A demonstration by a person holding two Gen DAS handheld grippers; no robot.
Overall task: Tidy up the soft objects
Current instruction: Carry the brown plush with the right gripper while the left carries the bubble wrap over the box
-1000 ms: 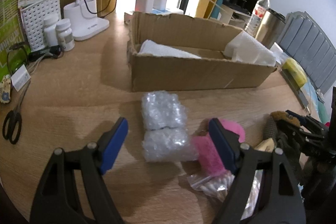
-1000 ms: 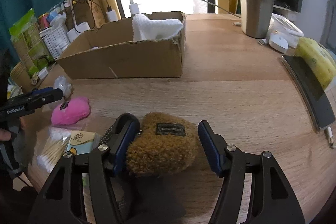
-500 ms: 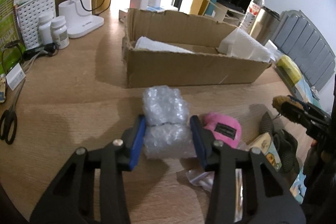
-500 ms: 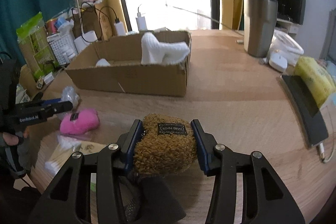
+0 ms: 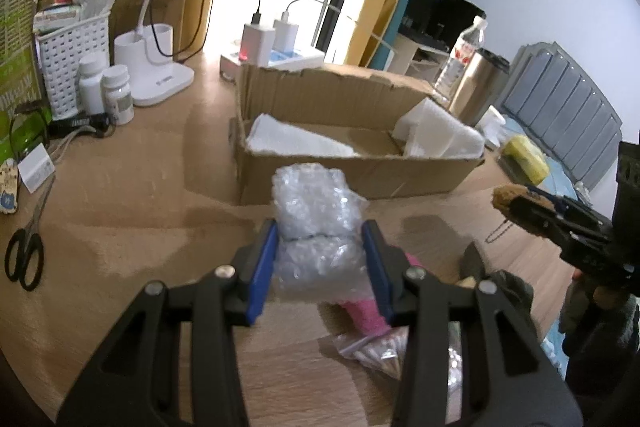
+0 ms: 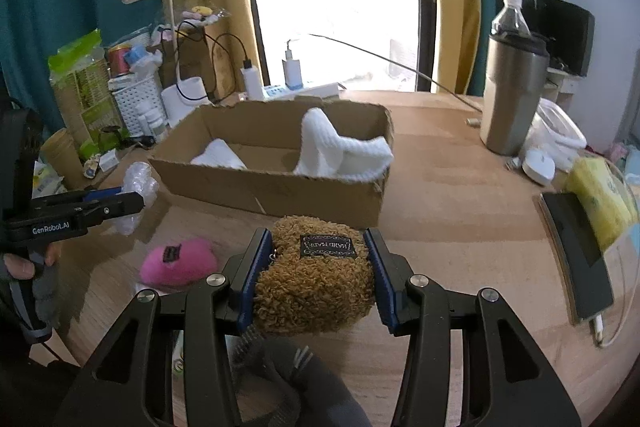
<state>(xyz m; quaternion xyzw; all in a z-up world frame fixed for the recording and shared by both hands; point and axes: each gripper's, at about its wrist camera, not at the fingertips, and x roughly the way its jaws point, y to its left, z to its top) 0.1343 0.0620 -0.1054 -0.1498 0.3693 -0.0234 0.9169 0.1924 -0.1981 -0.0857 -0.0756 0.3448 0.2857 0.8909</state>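
So, both grabs are done, now it's the carry to the cardboard box (image 6: 276,191)

Left gripper (image 5: 320,259) has its jaws clamped on the bubble-wrap bundle (image 5: 316,211), held just in front of the box's near wall, and the right gripper (image 6: 316,267) is squeezing the brown fuzzy pouch (image 6: 316,287) in front of the box's right end. I'd lift both clear of the near wall before heading in, then drop them in the bare middle between the two white cloths (image 6: 340,151) (the bubble wrap is squishy and could slip, so no sudden jerks). Pink pouch (image 6: 178,261) sits on the table in front of the box, left of the brown one, not yet collected.
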